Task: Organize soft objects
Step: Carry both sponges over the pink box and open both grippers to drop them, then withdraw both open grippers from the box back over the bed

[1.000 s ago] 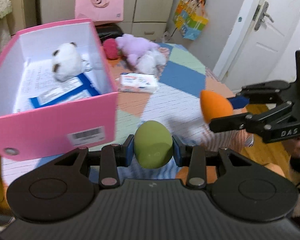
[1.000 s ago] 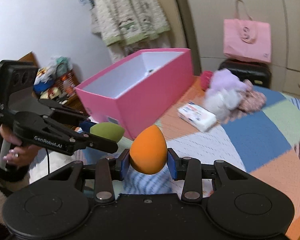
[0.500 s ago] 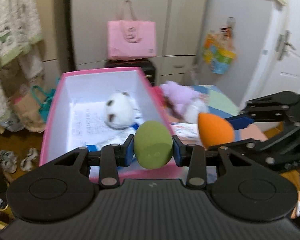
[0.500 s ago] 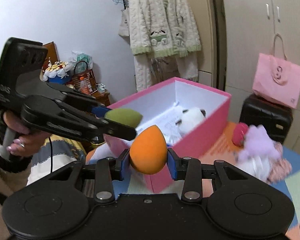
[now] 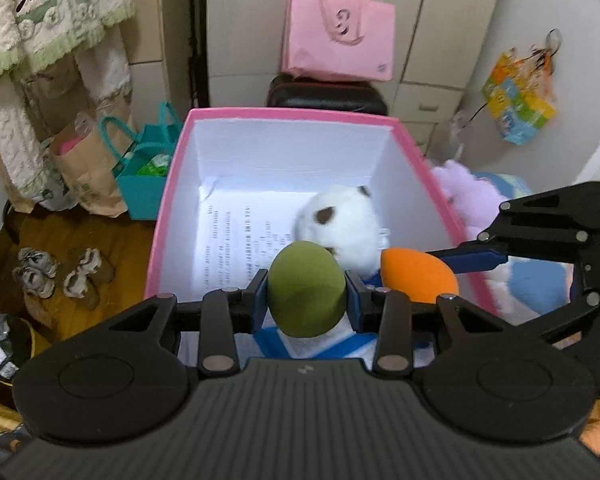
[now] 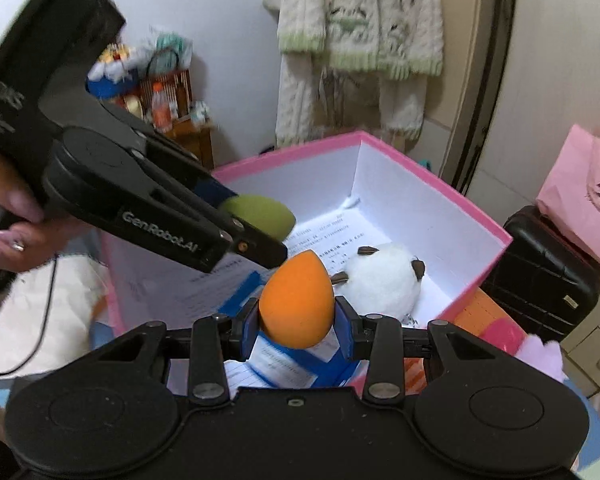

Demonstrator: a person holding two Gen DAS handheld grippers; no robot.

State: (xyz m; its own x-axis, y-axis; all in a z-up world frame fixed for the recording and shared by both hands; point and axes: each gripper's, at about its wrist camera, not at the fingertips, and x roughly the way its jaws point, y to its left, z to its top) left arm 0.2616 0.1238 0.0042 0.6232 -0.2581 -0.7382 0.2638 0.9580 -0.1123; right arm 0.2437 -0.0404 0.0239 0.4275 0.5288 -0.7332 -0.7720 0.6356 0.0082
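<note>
My left gripper (image 5: pixel 306 300) is shut on a green egg-shaped sponge (image 5: pixel 306 288) and holds it above the open pink box (image 5: pixel 288 113). My right gripper (image 6: pixel 297 320) is shut on an orange egg-shaped sponge (image 6: pixel 296 300), also over the box (image 6: pixel 476 216). In the left wrist view the orange sponge (image 5: pixel 418 274) sits just right of the green one. In the right wrist view the green sponge (image 6: pixel 260 216) is up and to the left. A white plush toy (image 5: pixel 340 224) lies in the box on printed papers; it also shows in the right wrist view (image 6: pixel 384 276).
A purple plush (image 5: pixel 472 196) lies on the patchwork table right of the box. A black case (image 6: pixel 540 256) and a pink bag (image 5: pixel 338 36) stand behind. Bags (image 5: pixel 140 164) and slippers (image 5: pixel 56 276) are on the floor at left.
Both grippers have risen and moved forward with their sponges, from beside the box near the table's front to above the box's open top.
</note>
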